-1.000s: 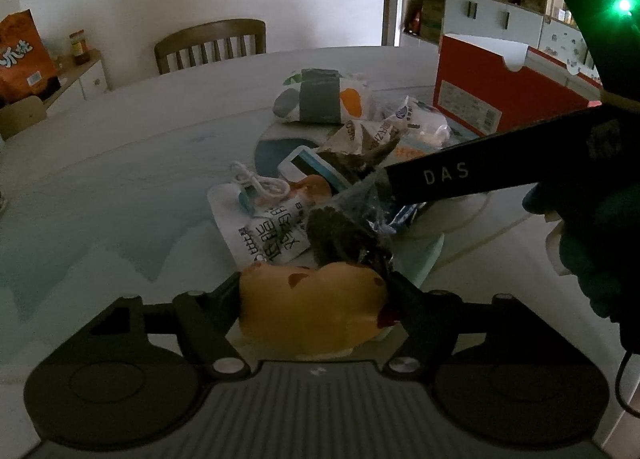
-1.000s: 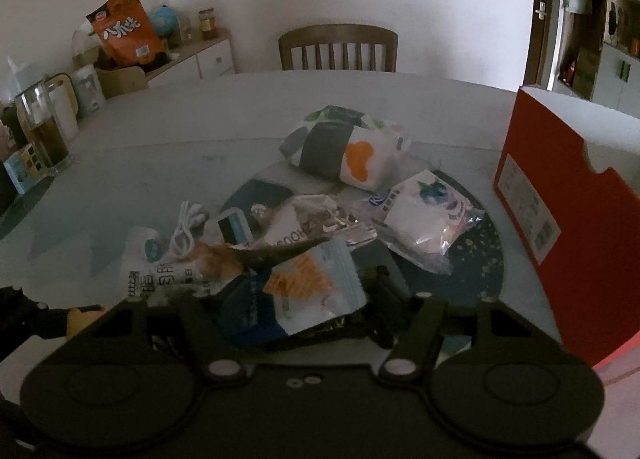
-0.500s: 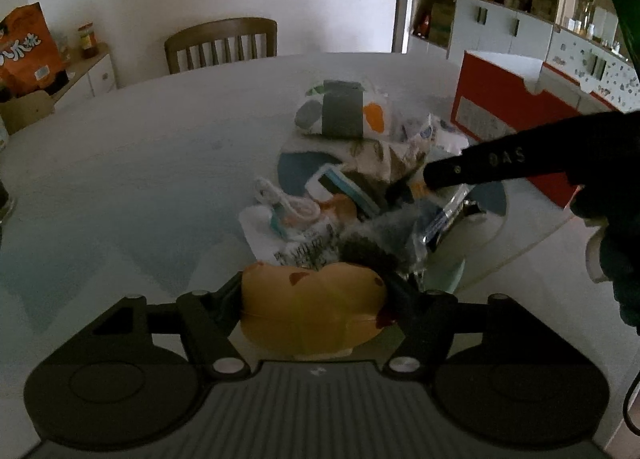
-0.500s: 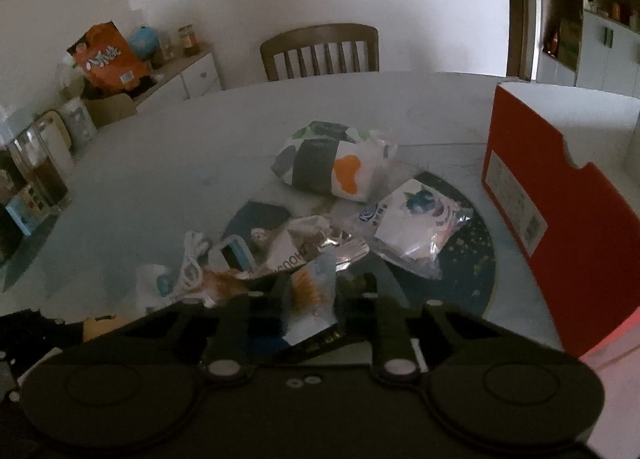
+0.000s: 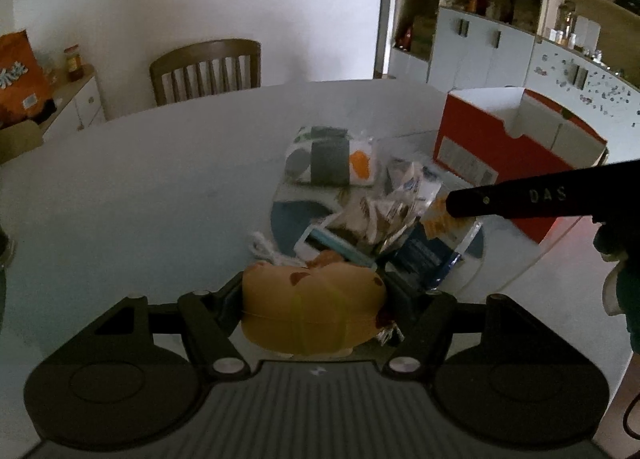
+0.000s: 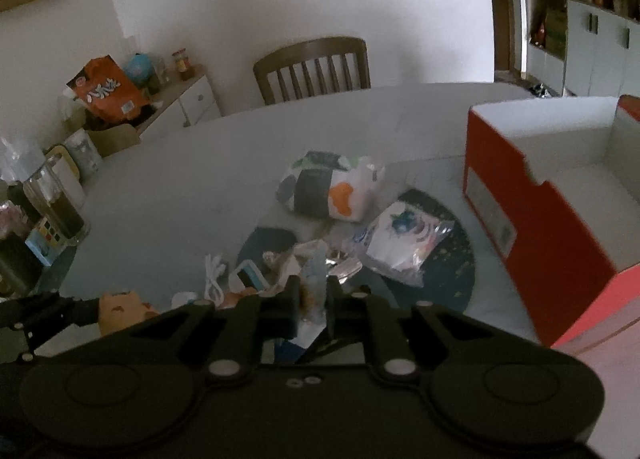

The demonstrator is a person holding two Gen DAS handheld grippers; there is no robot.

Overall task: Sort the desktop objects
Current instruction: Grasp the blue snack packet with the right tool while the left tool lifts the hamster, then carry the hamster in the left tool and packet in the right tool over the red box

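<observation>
Left tongs (image 5: 314,309), nearest the lens, pinch a yellow-orange plush toy (image 5: 312,313) between both fingers, the toy filling the gap. Right tongs (image 6: 314,309) are pressed together on a blue-and-orange snack packet (image 6: 314,299), its crumpled film standing up between the pads; in the left wrist view the same packet (image 5: 432,247) hangs from the tip of the right tongs' dark finger (image 5: 520,199). Below and just beyond, on the pale round counter (image 5: 140,187), lies a heap: a white cable (image 6: 214,275), a small light-blue device (image 6: 250,277) and a silvery crumpled wrapper (image 6: 340,263). Beside the heap, on a dark round mat (image 6: 448,259), rests a clear pouch with a blueberry print (image 6: 404,243). Farther back sits a white bag with grey and orange patches (image 6: 324,189). To the right stands an open red box with a white interior (image 6: 540,219). A wooden chair (image 6: 312,67) stands at the counter's far edge.
</observation>
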